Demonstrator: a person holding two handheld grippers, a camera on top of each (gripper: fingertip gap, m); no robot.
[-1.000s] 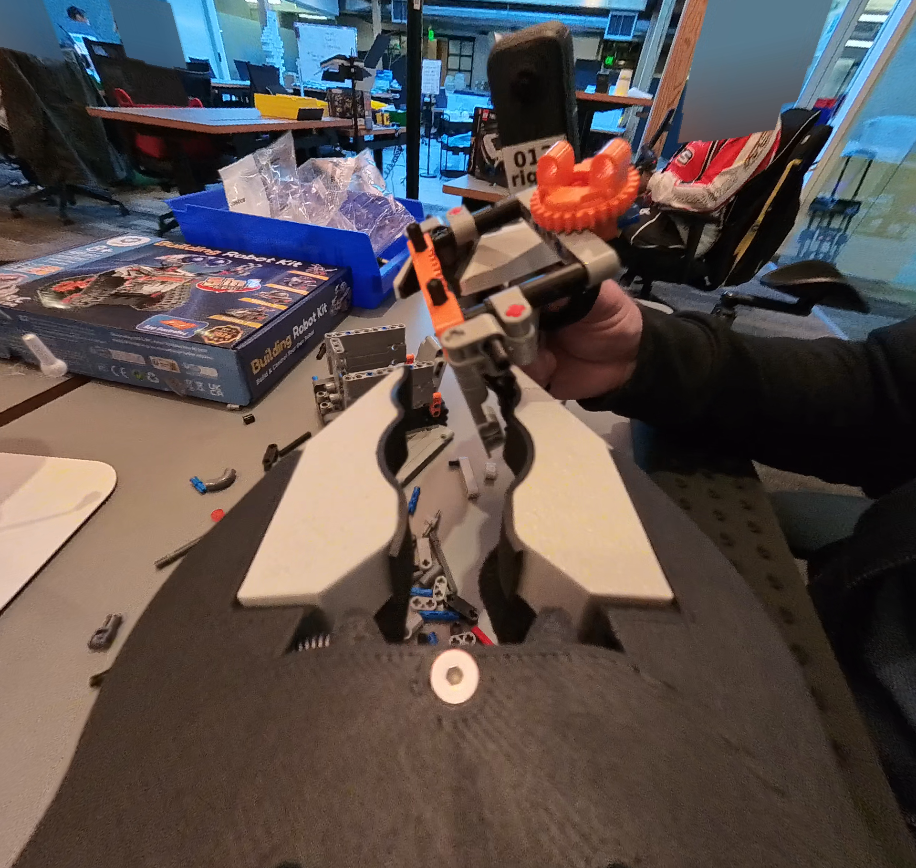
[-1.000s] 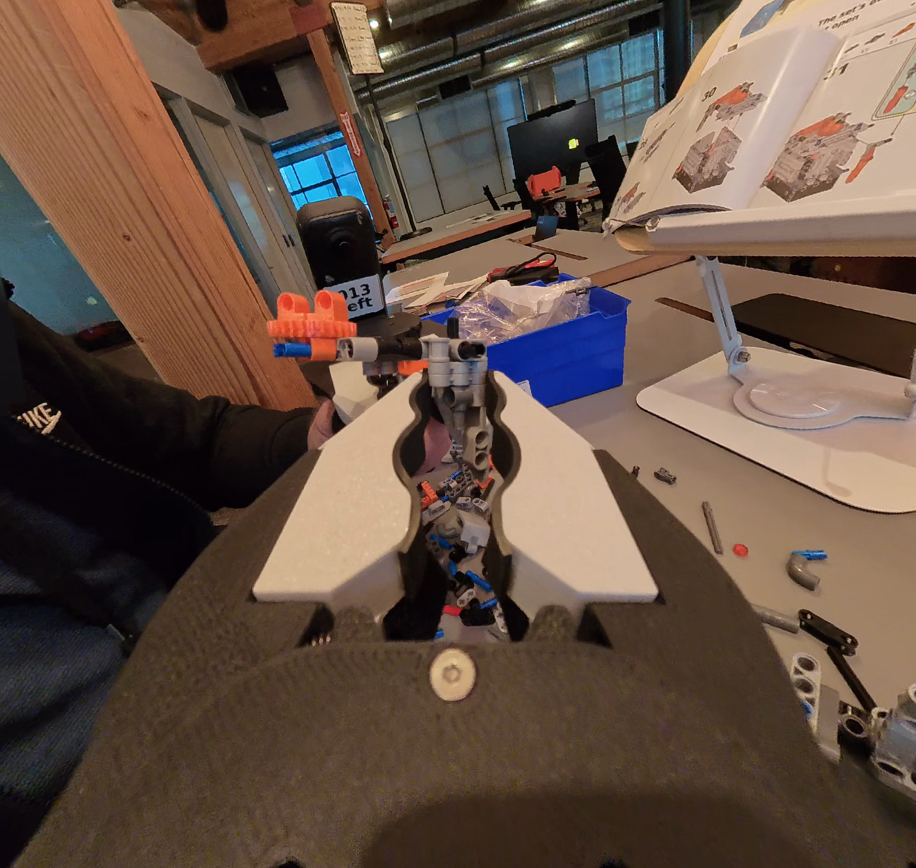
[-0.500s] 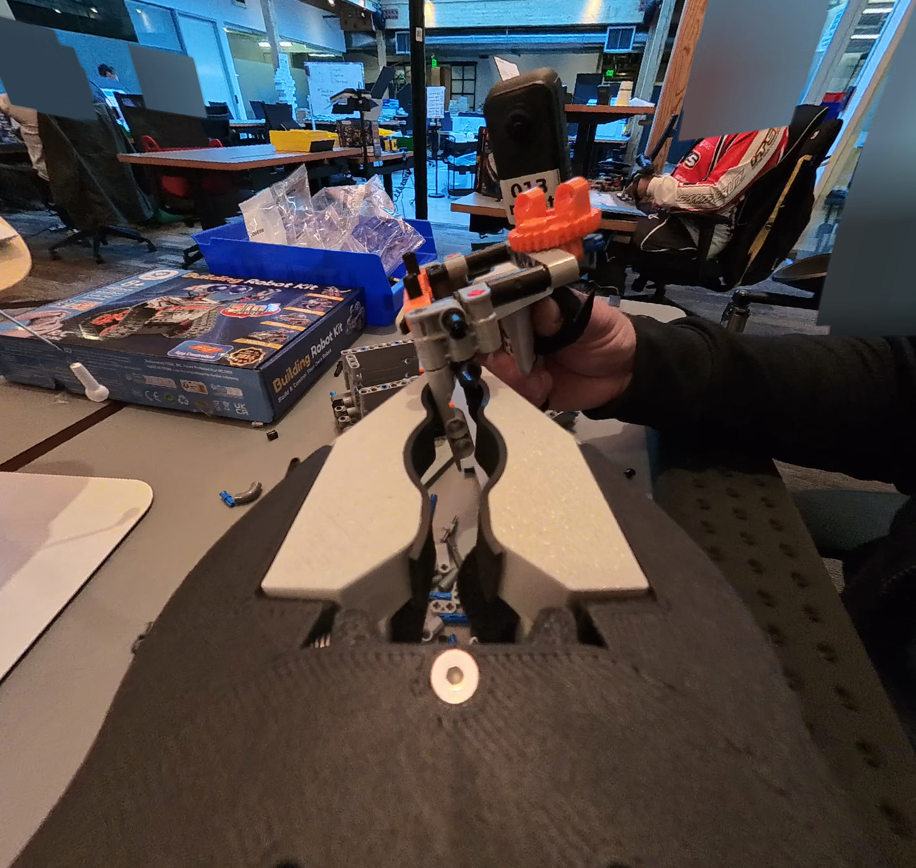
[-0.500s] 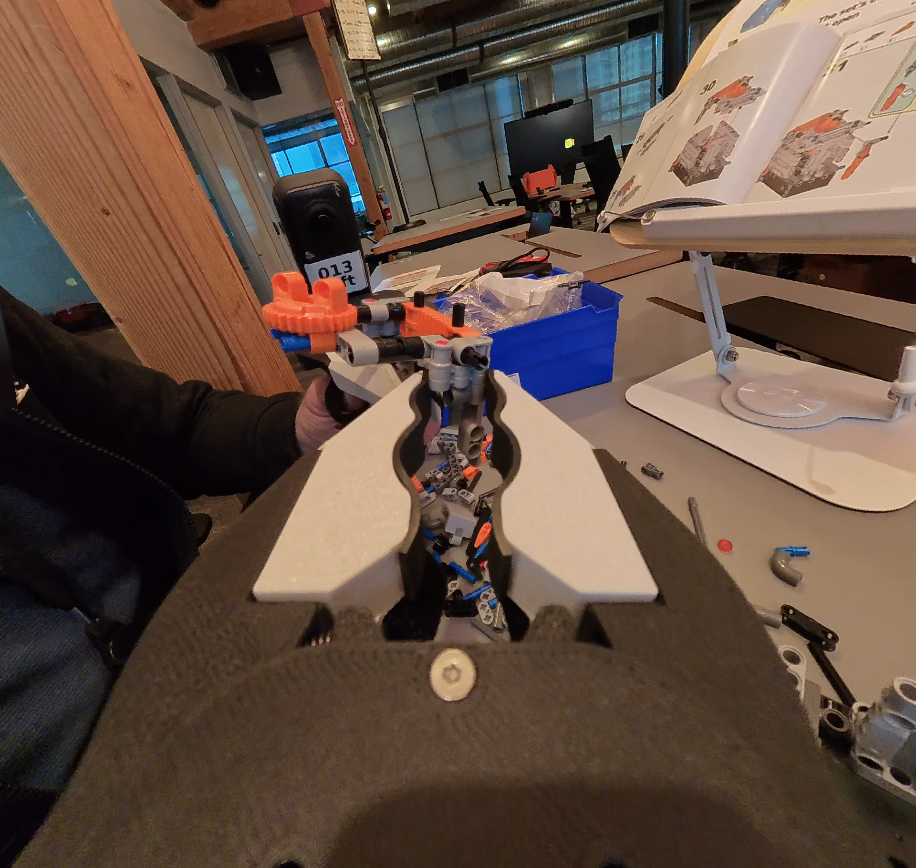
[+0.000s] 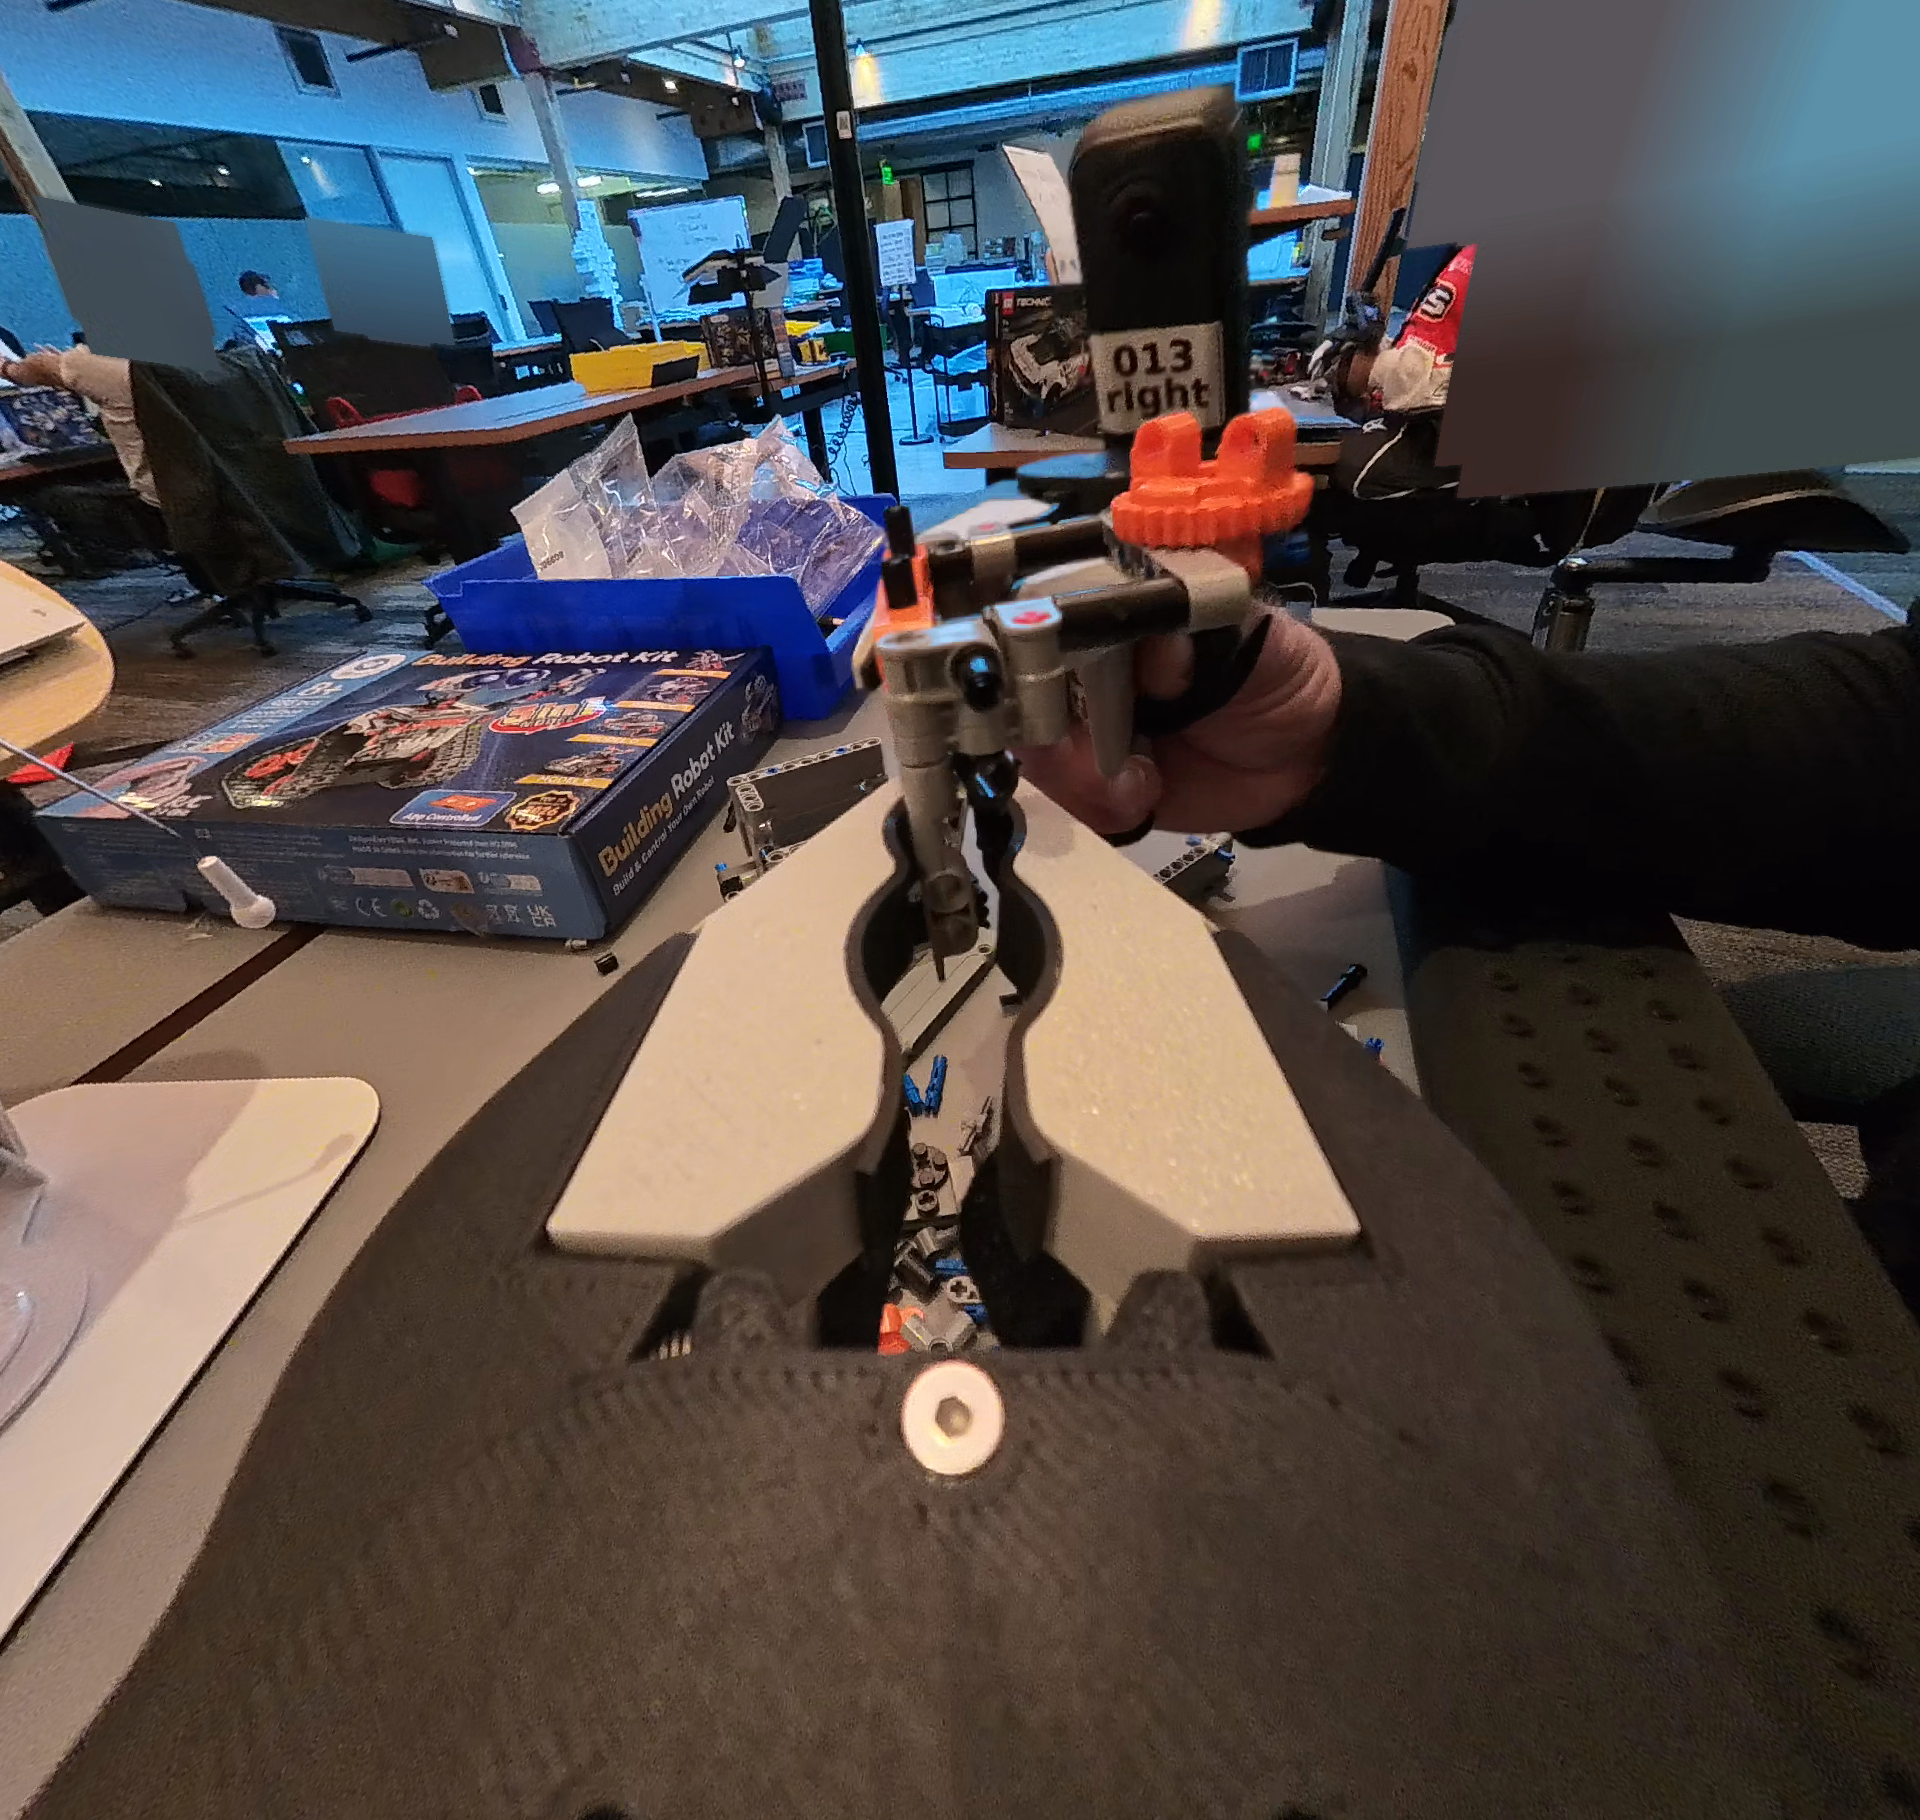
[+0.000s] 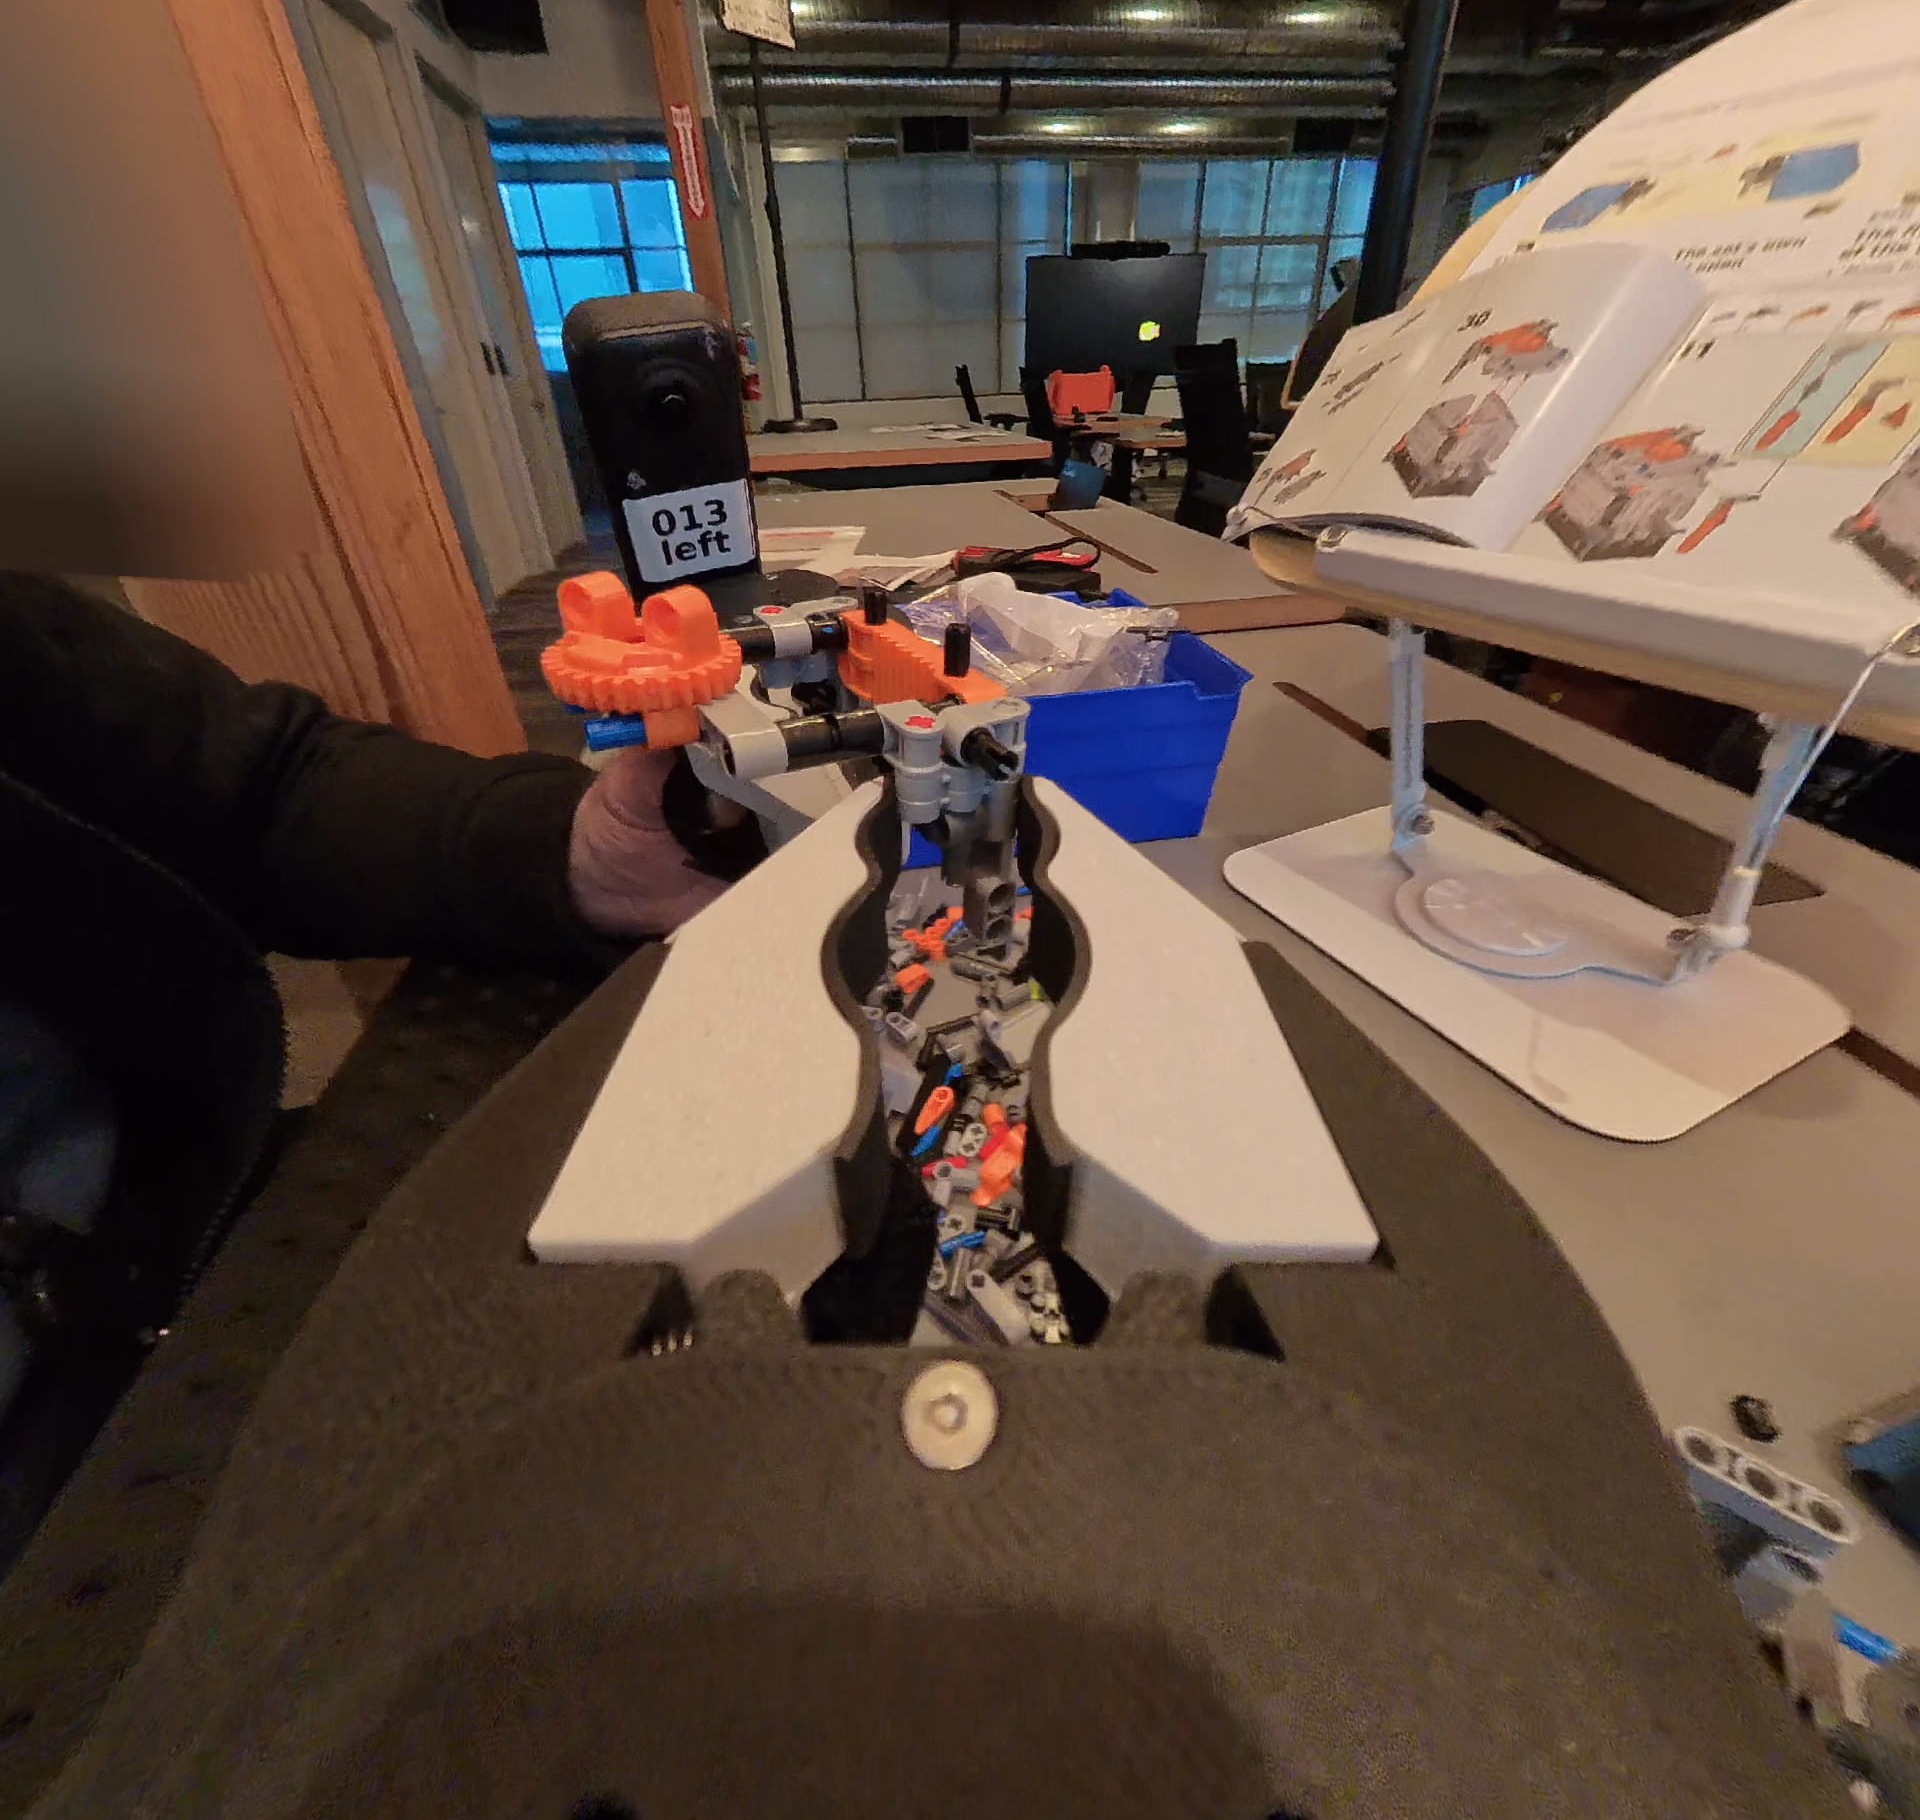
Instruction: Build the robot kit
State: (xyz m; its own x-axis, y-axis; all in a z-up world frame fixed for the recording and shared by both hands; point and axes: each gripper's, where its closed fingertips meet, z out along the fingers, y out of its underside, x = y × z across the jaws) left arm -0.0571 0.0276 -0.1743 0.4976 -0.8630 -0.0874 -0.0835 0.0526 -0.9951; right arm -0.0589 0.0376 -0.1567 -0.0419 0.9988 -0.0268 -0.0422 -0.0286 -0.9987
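Note:
A brick assembly (image 5: 997,648) of grey and black beams, with an orange rack and an orange gear (image 5: 1210,503) on top, hangs in the air above the table. My left gripper (image 5: 951,835) is shut on a grey beam that hangs down from it. In the right wrist view my right gripper (image 6: 961,814) is shut on another grey leg of the same assembly (image 6: 831,721), with the gear (image 6: 639,669) at its left end. Each view shows the other gripper's black camera (image 5: 1153,243) (image 6: 660,420) and the hand (image 5: 1226,731) behind the assembly.
A blue bin (image 5: 665,607) of plastic bags and a kit box (image 5: 416,783) lie at the back left. A white stand base (image 6: 1507,991) carries an open instruction booklet (image 6: 1558,420). Several loose small pieces (image 6: 966,1095) lie on the grey table under the grippers. A perforated chair (image 5: 1610,1251) is at the right. My left and right fingertips are right by each other.
My left gripper was open around the tilted assembly and has closed on its hanging grey beam. The assembly has turned level. Both grippers have risen a little above the table.

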